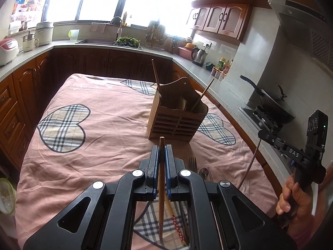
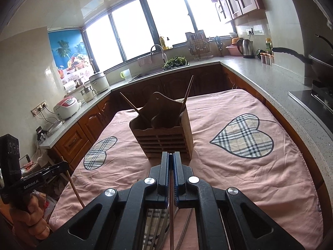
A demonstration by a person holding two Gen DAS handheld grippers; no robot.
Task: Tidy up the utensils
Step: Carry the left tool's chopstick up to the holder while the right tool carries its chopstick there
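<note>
A wooden utensil holder [image 1: 177, 114] [image 2: 164, 133] stands on the pink cloth with two chopsticks [image 1: 156, 74] [image 2: 188, 91] leaning out of it. My left gripper [image 1: 162, 152] is shut on a brown chopstick [image 1: 160, 187], held upright above the cloth just in front of the holder. My right gripper [image 2: 171, 160] is shut on a thin dark chopstick [image 2: 171, 208], also just in front of the holder. A fork [image 1: 192, 163], a spoon [image 1: 204, 171] and a patterned chopstick [image 1: 177, 223] lie on the cloth below the left gripper.
The table's pink cloth [image 1: 93, 145] [image 2: 239, 177] has plaid hearts. Kitchen counters [image 1: 27, 56] [image 2: 270, 79] surround it, with rice cookers, a kettle [image 2: 246, 46], a sink and a wok [image 1: 270, 102] on a stove at right.
</note>
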